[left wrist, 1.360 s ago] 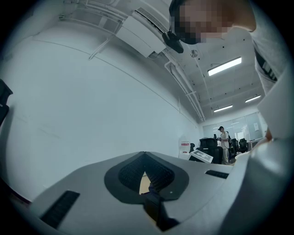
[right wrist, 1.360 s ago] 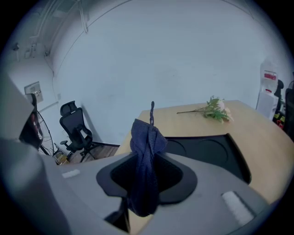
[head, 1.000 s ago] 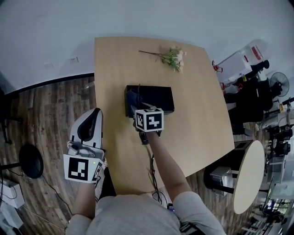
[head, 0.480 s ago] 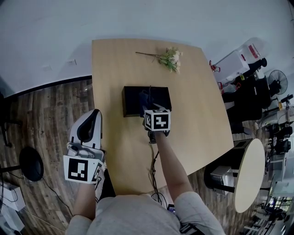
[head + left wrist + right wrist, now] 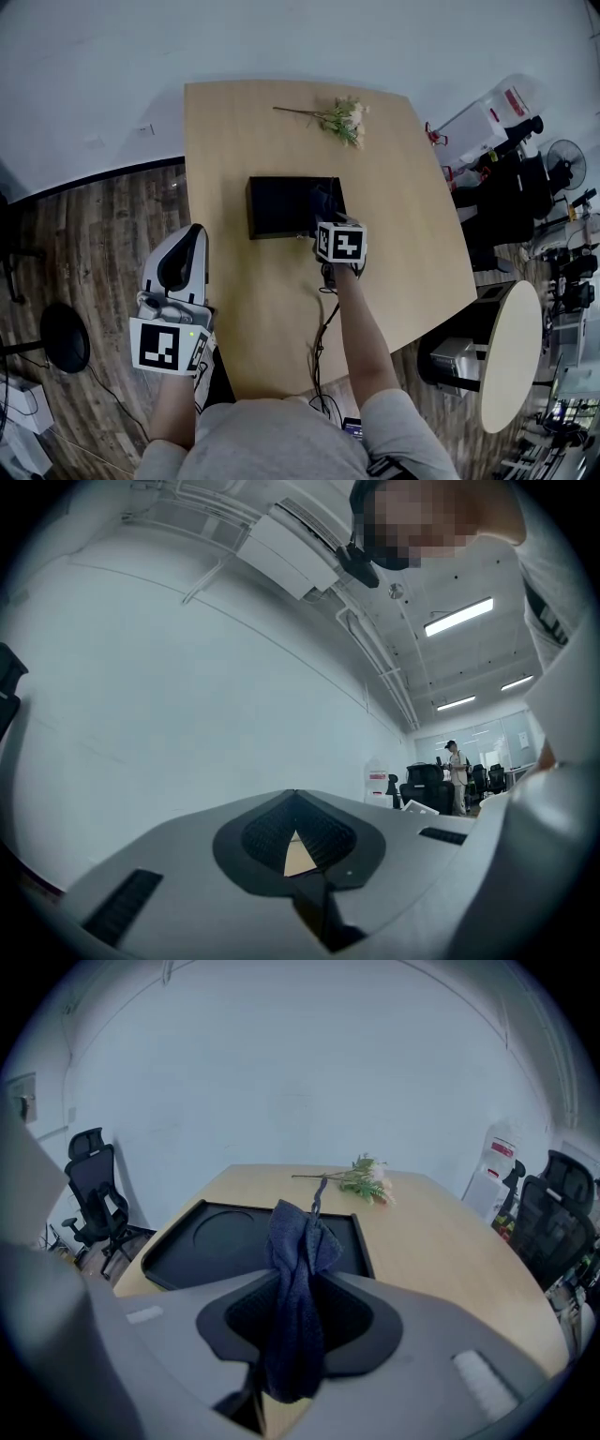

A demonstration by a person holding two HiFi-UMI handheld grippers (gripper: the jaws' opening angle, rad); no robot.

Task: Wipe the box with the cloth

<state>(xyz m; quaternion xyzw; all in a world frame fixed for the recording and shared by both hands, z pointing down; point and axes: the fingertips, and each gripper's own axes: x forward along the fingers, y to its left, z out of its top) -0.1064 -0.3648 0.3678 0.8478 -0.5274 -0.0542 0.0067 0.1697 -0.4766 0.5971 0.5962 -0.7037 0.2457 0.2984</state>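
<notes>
A flat black box (image 5: pixel 281 207) lies in the middle of the wooden table (image 5: pixel 234 309). My right gripper (image 5: pixel 330 214) is over the box's right end, shut on a dark blue cloth (image 5: pixel 325 198). In the right gripper view the cloth (image 5: pixel 295 1283) hangs bunched between the jaws, with the box (image 5: pixel 220 1241) just beyond and to the left. My left gripper (image 5: pixel 175 272) is held off the table's left side, above the floor. In the left gripper view it (image 5: pixel 298 841) points up at a white wall, shut with nothing in it.
A sprig of pale flowers (image 5: pixel 343 119) lies near the table's far edge, also visible in the right gripper view as flowers (image 5: pixel 364 1181). A cable (image 5: pixel 320 342) trails from the right gripper toward me. A round side table (image 5: pixel 507 361) and office chairs (image 5: pixel 511 202) stand to the right.
My right gripper has carried the cloth rightward across the box, from its left end to its right end. The left gripper has stayed put.
</notes>
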